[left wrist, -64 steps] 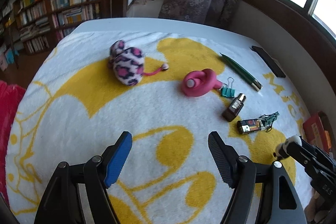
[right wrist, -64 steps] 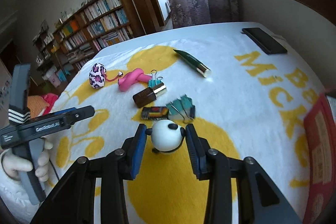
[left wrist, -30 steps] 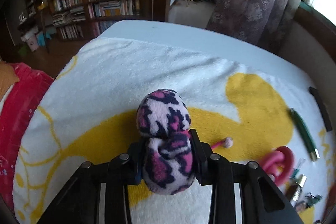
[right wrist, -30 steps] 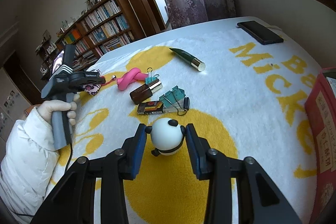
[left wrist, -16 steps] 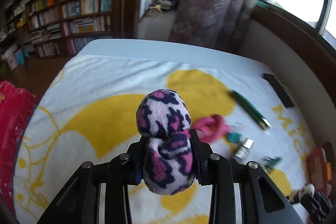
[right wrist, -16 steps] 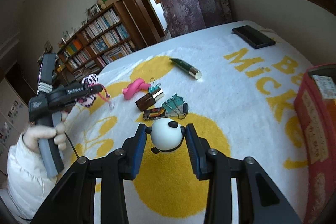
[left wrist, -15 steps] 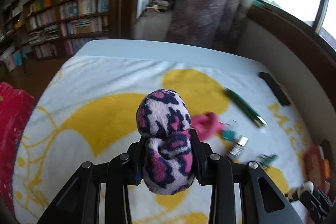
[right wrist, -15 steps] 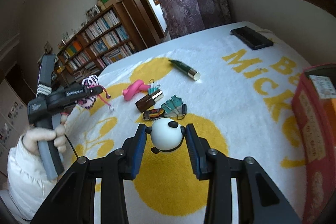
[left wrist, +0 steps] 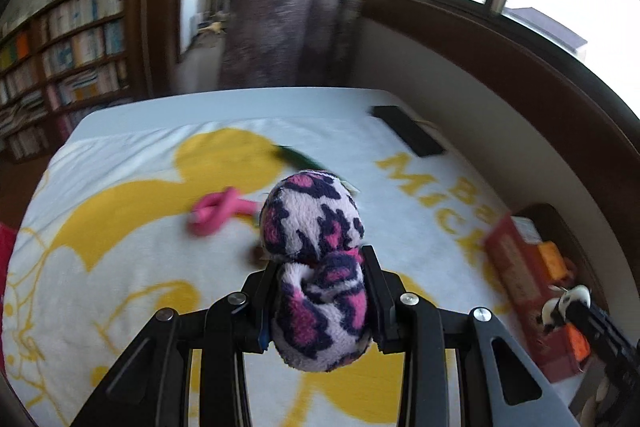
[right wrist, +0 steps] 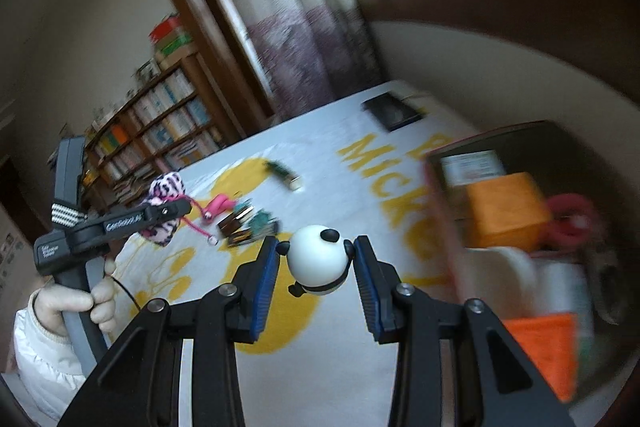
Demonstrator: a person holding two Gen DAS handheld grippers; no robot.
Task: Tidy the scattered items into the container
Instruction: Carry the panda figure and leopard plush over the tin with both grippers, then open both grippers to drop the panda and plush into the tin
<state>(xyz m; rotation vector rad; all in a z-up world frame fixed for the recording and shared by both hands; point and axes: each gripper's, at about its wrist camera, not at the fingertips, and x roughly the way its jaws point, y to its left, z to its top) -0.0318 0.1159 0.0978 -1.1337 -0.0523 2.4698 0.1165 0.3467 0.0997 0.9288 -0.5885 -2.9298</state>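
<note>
The plush mouse (left wrist: pixel 316 267) sits squeezed between the fingers of the left gripper (left wrist: pixel 318 301), its leopard-spotted body bulging above and in front of the tips, lifted clear of the towel (left wrist: pixel 120 267). The panda figure (right wrist: pixel 318 261) is pinched between the fingers of the right gripper (right wrist: pixel 316 267), held by its round white head at the very tips, also off the towel. The red box (right wrist: pixel 520 227), the container, lies ahead and to the right of the right fingers, already partly filled with an orange block (right wrist: pixel 504 211) and other things too blurred to name.

The likeliest mishap is the panda slipping: its head is smooth and round, and only a narrow band of each pad seems to bear on it, so a jolt or a quick tilt could pop it out short of the box. The mouse is soft and gripped low, so it may sag or catch the box wall on the way in. Both grippers head for one box, so they could knock together over it. The pink ring (left wrist: pixel 218 211), the pen (right wrist: pixel 284 173) and the clips (right wrist: pixel 248 223) wait on the towel beyond the fingers.
</note>
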